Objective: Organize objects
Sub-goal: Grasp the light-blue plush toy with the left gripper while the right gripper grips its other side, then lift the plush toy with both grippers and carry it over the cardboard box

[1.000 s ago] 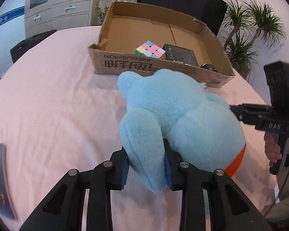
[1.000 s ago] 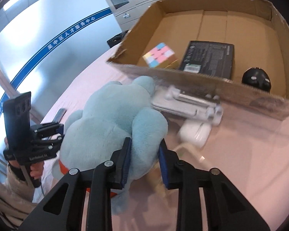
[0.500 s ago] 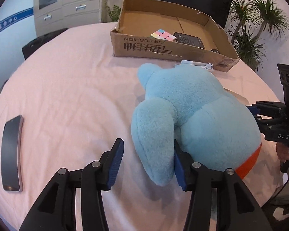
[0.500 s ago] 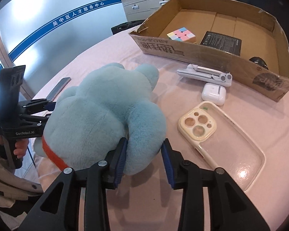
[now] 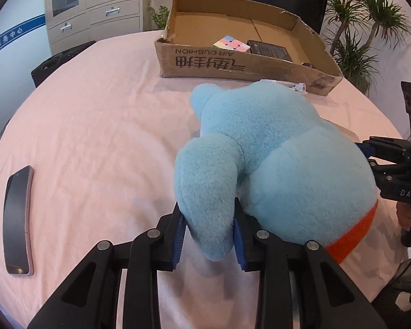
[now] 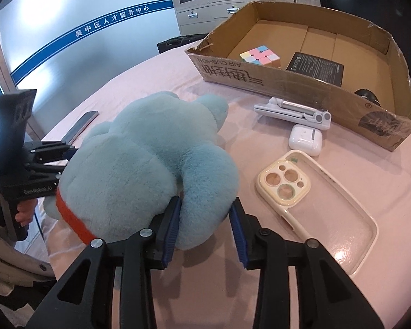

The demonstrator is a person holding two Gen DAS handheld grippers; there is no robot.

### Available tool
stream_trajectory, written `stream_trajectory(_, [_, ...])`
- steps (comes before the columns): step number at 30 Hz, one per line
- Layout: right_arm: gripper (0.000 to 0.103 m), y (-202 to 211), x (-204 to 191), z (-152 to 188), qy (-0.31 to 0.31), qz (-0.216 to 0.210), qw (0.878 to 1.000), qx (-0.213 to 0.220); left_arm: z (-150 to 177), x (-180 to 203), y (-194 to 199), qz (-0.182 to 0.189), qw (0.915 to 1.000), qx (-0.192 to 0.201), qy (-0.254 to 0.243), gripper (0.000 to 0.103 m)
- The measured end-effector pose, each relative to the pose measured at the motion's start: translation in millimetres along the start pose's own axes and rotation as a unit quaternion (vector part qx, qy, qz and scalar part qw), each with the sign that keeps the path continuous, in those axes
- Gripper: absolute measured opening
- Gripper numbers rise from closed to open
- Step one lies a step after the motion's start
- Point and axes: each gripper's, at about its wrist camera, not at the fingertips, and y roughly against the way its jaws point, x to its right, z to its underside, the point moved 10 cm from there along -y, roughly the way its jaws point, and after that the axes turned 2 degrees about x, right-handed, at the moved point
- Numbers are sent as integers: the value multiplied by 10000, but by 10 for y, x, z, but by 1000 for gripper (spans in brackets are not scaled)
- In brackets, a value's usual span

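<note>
A light blue plush toy point(image 5: 274, 161) with an orange band lies on the pink tablecloth. My left gripper point(image 5: 208, 235) is shut on one of its limbs. My right gripper point(image 6: 205, 224) is shut on another limb of the plush point(image 6: 150, 164) from the opposite side. Beyond it stands an open cardboard box point(image 5: 178, 57) holding a pastel puzzle cube point(image 5: 231, 44), a black booklet point(image 5: 270, 50) and a dark round object point(image 6: 367, 96).
A dark phone point(image 5: 17, 220) lies at the table's left. A white folding stand point(image 6: 296, 113), a white earbuds case point(image 6: 305, 139) and a clear phone case point(image 6: 320, 205) lie between the plush and the box point(image 6: 287, 82). Cabinets and plants stand behind.
One second ago both grippers held the plush close to the box. Half a second ago it was back near the table edge with the left jaws wider; now both grippers squeeze its limbs again.
</note>
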Motion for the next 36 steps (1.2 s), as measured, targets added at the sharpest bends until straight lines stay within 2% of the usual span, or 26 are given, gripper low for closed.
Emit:
stream_trajectory(10, [27,11,-23,-6,-176,-77,9998,78,-76,31,117,-31,9996,242,107,24])
stream_trajectory(23, [26,240,-107,-106,-72,15,9991,413,-158,94,240,-134,9990,422,-47,24])
stream_trajectory(36, [26,546,2,-322,-191,239,9961,827,-591,299,395,-77,9968,733,-311,24])
